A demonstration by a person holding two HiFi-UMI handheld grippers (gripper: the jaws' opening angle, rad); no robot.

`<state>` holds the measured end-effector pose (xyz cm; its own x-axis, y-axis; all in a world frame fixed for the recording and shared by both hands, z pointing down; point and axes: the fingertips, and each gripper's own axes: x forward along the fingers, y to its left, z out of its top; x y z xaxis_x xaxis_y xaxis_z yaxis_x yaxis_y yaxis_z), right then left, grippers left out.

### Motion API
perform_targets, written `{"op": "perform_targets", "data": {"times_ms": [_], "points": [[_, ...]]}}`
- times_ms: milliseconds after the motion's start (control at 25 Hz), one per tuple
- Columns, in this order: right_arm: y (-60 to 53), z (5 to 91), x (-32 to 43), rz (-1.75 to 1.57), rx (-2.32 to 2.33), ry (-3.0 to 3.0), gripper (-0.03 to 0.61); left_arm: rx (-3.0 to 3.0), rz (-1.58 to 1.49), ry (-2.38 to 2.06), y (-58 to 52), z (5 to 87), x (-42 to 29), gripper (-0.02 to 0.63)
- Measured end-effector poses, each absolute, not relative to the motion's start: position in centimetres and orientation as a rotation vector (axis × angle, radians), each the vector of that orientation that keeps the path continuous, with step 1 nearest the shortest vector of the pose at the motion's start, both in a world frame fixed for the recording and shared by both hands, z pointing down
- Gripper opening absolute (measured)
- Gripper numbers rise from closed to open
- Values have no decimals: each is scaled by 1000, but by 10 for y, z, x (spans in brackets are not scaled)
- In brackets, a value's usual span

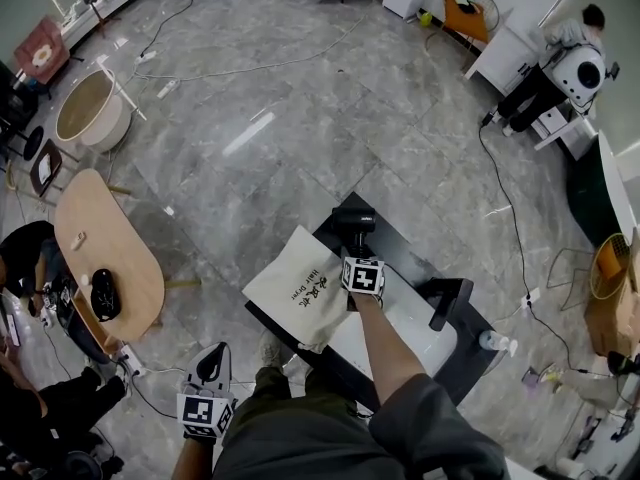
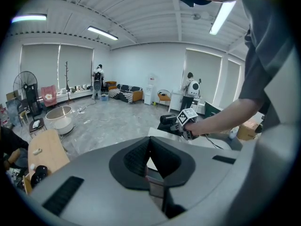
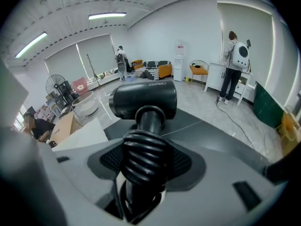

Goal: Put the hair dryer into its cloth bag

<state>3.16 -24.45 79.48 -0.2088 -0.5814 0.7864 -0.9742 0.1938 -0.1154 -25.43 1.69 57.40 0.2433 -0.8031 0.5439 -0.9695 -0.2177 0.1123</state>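
Left gripper (image 2: 149, 150) jaws together, empty; right gripper (image 3: 143, 164) clamped on hair dryer (image 3: 143, 100) handle beside cloth bag (image 1: 295, 286)

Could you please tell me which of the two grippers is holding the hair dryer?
The right gripper: its jaws clamp the cord-wrapped handle of the black hair dryer. The left gripper hangs aside, its jaws together with nothing between them.

Black hair dryer (image 1: 352, 220) at right gripper (image 1: 357, 252), cream cloth bag (image 1: 295, 284) just beside
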Motion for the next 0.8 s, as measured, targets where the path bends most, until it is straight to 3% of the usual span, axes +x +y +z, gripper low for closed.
{"op": "perform_targets", "data": {"times_ms": [800], "points": [[-151,699,88,721,1423,-1927,244,2284,428,-1469,-20,568,-196,0]]}}
